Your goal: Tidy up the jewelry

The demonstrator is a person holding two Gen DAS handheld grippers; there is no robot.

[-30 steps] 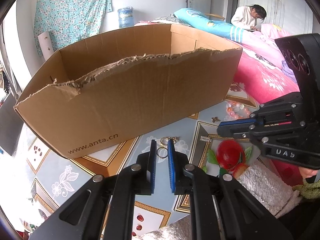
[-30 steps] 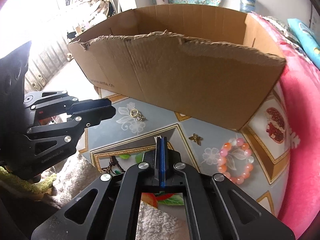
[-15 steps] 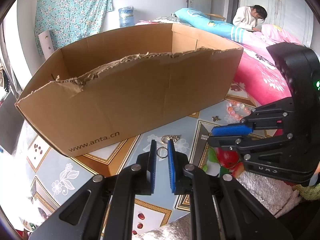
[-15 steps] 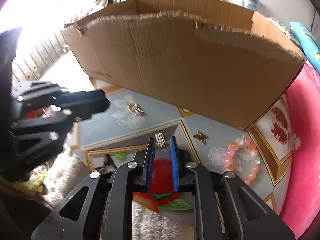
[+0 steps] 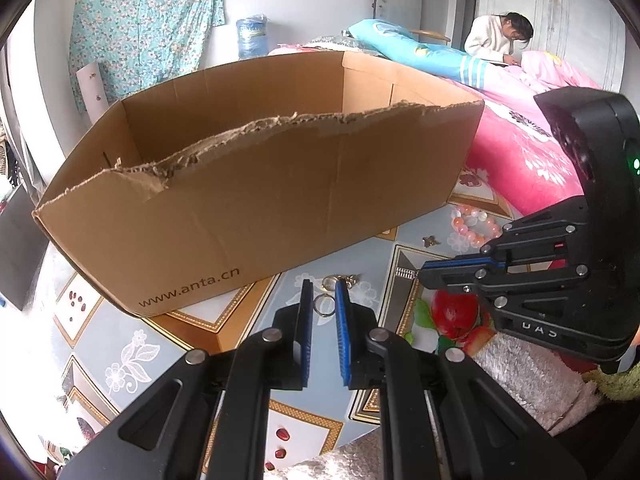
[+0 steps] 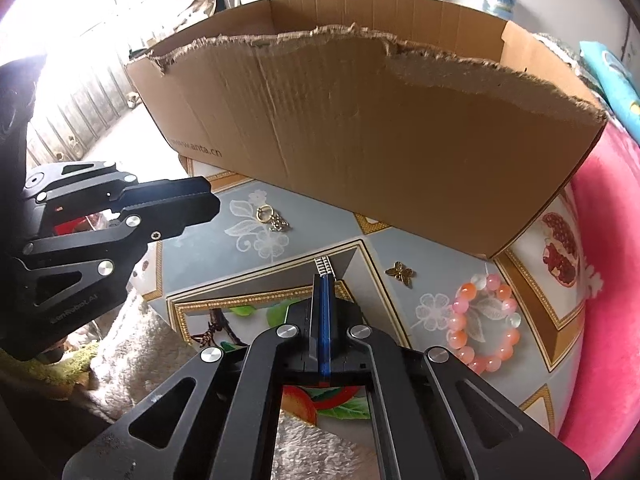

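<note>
The left gripper (image 5: 322, 285) is held with its blue-padded fingers (image 5: 307, 320) a narrow gap apart, and a small silver ring (image 5: 324, 305) is clamped upright between them, its rim touching both pads. Just past these fingertips a gold ring (image 5: 330, 280) with a small metal charm (image 5: 353, 278) attached is seen lying on the patterned tablecloth (image 5: 132, 344). To the right of the fingers the right gripper (image 6: 324, 278) is pointed steeply down at the cloth; its jaws are closing and its pads are seen pressed flat together. A short silver ladder-like strip (image 6: 324, 266) is laid directly ahead of its tips, its near end touching them; whether that end is pinched cannot be told. Further ahead and to the right of the right fingers a gold butterfly-shaped charm (image 6: 399, 273) is found, and beyond it a bracelet of pink and orange beads (image 6: 486, 320) is laid flat near the cloth's edge. Beyond both pairs of fingers an open cardboard box (image 5: 260, 208) with a torn front rim is stood on the cloth, well clear of the jewellery. To the far right a pink quilt (image 5: 520, 152) is spread, and a person (image 5: 496, 38) is seated behind it.
</note>
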